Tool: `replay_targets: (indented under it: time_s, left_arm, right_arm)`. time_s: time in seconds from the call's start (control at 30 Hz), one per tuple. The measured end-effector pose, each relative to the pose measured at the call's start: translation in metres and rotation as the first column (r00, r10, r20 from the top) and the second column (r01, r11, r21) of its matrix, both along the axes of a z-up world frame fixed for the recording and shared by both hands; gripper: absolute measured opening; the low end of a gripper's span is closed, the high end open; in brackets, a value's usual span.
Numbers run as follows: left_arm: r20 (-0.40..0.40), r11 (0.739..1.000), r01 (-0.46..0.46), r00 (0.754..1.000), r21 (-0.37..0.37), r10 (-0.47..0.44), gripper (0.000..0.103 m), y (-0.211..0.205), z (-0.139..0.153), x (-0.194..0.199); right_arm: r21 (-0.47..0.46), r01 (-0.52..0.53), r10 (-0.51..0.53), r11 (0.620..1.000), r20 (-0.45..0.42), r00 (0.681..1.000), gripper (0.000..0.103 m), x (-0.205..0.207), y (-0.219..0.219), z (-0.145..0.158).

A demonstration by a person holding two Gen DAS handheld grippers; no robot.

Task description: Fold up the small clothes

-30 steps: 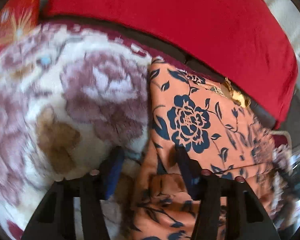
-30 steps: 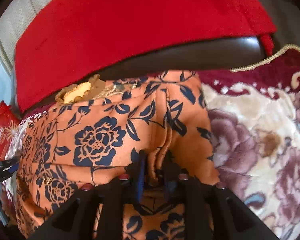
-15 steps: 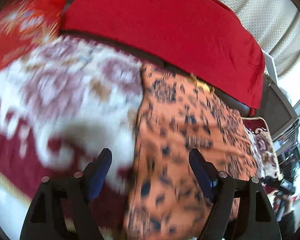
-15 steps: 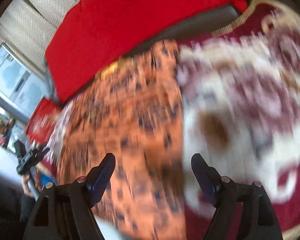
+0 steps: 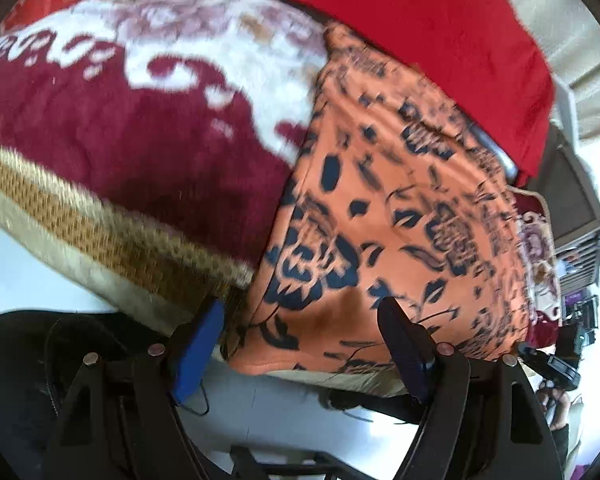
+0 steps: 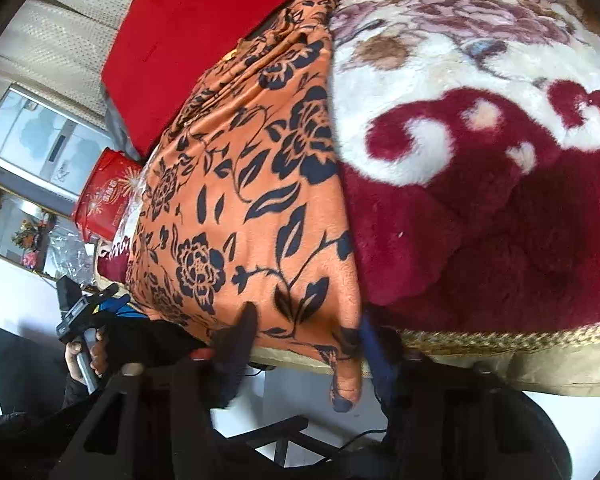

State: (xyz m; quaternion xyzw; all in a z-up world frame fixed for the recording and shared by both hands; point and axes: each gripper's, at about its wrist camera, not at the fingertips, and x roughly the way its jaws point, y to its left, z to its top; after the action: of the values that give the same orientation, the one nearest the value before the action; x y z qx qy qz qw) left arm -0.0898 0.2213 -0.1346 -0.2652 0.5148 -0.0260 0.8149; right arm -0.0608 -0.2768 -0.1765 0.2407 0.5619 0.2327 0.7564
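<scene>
Both claws withdrawn — garment [image 5: 400, 200] released.

Between my left gripper [image 5: 300, 344]'s spread jaws I see only the hanging edge of the orange floral garment [image 5: 400, 200]; below them the pale floor [image 5: 260, 400] is open. Beyond the jaws, the red cushion [image 5: 420, 20] walls off the far side.

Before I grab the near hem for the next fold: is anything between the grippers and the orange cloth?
Nothing visible. The left gripper and the right gripper both stand open at the near edge of the orange cloth.
</scene>
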Motion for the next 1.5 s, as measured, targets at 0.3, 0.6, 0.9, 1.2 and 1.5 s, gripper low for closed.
replay_targets:
  time_s: [0.3, 0.6, 0.9, 1.2, 1.5]
  left_arm:
    - [-0.088, 1.0, 0.016, 0.996, 0.014, -0.015, 0.079, -0.003, -0.03, 0.002]
    - [-0.057, 0.995, 0.092, 0.994, -0.041, -0.094, 0.005, -0.007, -0.014, -0.003]
    - [-0.047, 0.993, 0.102, 0.993, -0.065, -0.105, 0.005, 0.006, -0.001, 0.006]
    - [-0.048, 0.99, 0.138, 0.989, -0.036, -0.14, 0.005, 0.001, -0.005, 0.015]
    - [-0.037, 0.986, 0.167, 0.985, -0.027, -0.168, 0.005, 0.004, 0.017, 0.019]
  right_arm:
    - [0.012, 0.019, -0.018, 1.0, -0.02, 1.0, 0.034, -0.002, -0.001, -0.009]
    - [0.009, 0.016, -0.015, 1.0, -0.026, 1.0, 0.007, -0.006, -0.002, -0.003]
    - [0.053, 0.009, -0.005, 0.999, -0.08, 0.997, 0.011, -0.003, -0.006, -0.01]
    - [0.063, -0.047, 0.053, 0.997, -0.097, 0.994, 0.019, -0.004, 0.005, -0.018]
    - [0.179, 0.0, 0.02, 0.984, -0.106, 0.994, 0.005, -0.013, 0.002, -0.015]
